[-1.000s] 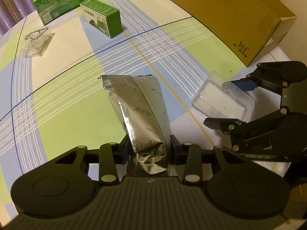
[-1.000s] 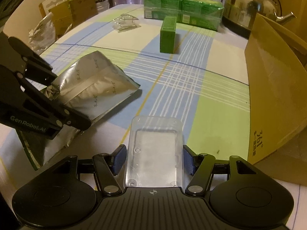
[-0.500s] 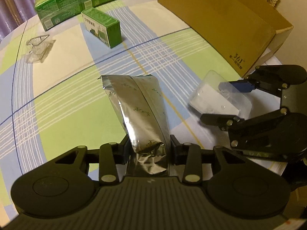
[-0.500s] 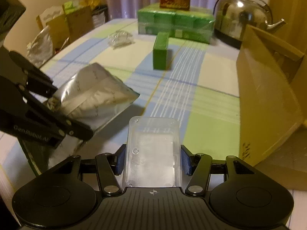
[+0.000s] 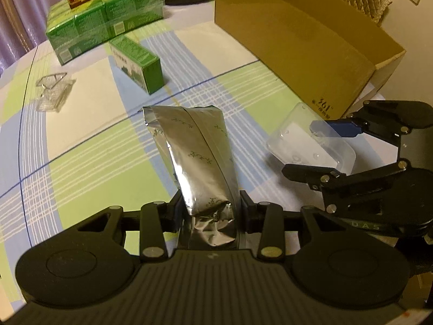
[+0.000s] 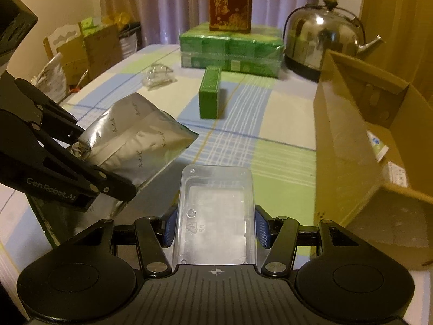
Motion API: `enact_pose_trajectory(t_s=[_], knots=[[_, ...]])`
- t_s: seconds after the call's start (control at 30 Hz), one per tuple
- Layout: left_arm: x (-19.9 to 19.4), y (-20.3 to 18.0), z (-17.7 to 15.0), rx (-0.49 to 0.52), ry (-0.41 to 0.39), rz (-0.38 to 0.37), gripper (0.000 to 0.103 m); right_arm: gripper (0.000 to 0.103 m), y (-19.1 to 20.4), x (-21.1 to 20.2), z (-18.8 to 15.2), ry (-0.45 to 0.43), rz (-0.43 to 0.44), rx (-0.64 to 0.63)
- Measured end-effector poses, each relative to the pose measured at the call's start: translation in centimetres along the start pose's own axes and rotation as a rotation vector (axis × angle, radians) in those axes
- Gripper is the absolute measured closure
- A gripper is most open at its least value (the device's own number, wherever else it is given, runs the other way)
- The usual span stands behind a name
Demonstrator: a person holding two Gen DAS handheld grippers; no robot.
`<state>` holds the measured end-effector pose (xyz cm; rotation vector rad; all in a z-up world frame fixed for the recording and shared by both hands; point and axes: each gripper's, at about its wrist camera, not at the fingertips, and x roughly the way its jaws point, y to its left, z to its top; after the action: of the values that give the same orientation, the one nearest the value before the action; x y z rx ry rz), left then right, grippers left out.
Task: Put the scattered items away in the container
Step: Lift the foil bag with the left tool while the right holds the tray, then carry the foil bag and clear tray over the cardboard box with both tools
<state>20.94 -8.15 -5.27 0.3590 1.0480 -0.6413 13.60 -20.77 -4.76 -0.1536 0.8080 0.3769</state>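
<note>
Silver foil pouch (image 5: 199,159) clamped in left gripper (image 5: 209,211) jaws, clear plastic tray (image 6: 216,214) clamped in right gripper (image 6: 215,227) jaws

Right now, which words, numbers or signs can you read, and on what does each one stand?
"GenRobot.AI": left hand-held gripper, on its arm.
"361°": cardboard box, outside wall; smaller print under it unreadable.
Gold Chinese characters: red box, too blurred.
Recycling triangle: clear plastic tray.
Green boxes: print too small.

The left gripper (image 5: 209,211) clamps a silver foil pouch (image 5: 194,157) above the checked tablecloth (image 5: 81,168), the cardboard box (image 5: 305,51) beyond.
</note>
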Motion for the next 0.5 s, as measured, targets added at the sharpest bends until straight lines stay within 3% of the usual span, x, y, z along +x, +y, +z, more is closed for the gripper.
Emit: enact_pose_trajectory(t_s=[0.5], knots=[[-3.1,-3.1,3.9,0.076,-0.109,-0.040,0.068,0.050,-1.9,-4.8,1.2,-0.086,-0.102,-0.028]])
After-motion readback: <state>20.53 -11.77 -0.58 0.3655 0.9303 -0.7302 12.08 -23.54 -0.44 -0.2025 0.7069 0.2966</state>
